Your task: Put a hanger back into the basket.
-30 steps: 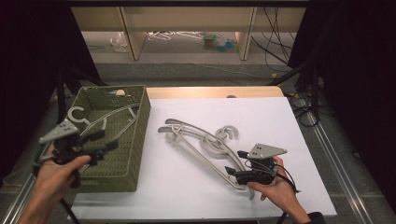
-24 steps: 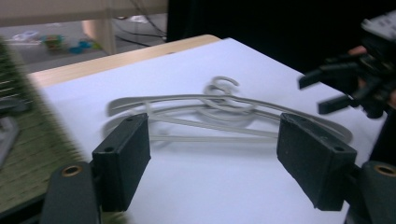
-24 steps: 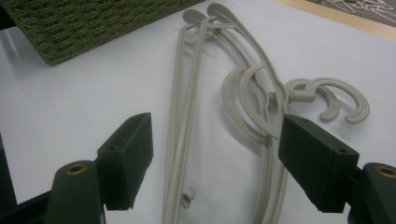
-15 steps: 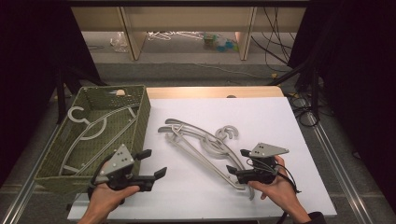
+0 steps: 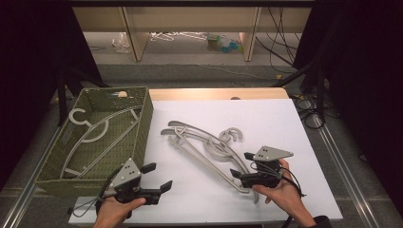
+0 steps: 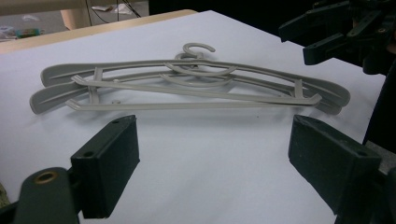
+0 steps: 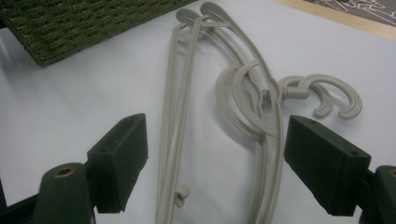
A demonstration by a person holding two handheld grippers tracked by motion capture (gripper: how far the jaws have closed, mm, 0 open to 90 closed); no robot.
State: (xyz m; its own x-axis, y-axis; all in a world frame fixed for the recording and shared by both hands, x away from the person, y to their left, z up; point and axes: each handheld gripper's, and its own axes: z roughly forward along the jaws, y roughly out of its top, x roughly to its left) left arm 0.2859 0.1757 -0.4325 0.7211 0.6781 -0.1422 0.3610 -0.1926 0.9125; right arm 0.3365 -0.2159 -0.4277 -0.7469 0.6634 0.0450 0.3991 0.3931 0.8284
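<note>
Three grey plastic hangers [image 5: 216, 142] lie stacked on the white board [image 5: 266, 114], hooks to the right. A further grey hanger [image 5: 102, 124] lies in the green wicker basket [image 5: 142, 118] at the left. My left gripper [image 5: 158, 176] hovers low over the board's front by the basket's corner. It faces the hangers [image 6: 187, 106], and its jaws have just been opening with nothing between them [image 6: 212, 140]. My right gripper [image 5: 241, 165] is open at the stack's near end. Its jaws, which have just widened, straddle the hanger bars [image 7: 173, 135] without touching them.
The basket [image 7: 84, 23] takes up the table's left side beside the board. A bare wooden strip [image 5: 214, 93] runs behind the board. Black stands and cables [image 5: 309, 102] flank the table. Loose hangers and clutter lie on the floor beyond.
My left gripper has left the basket's left side and come right and down to the board's front edge, its jaws spreading. The right hand has kept still.
</note>
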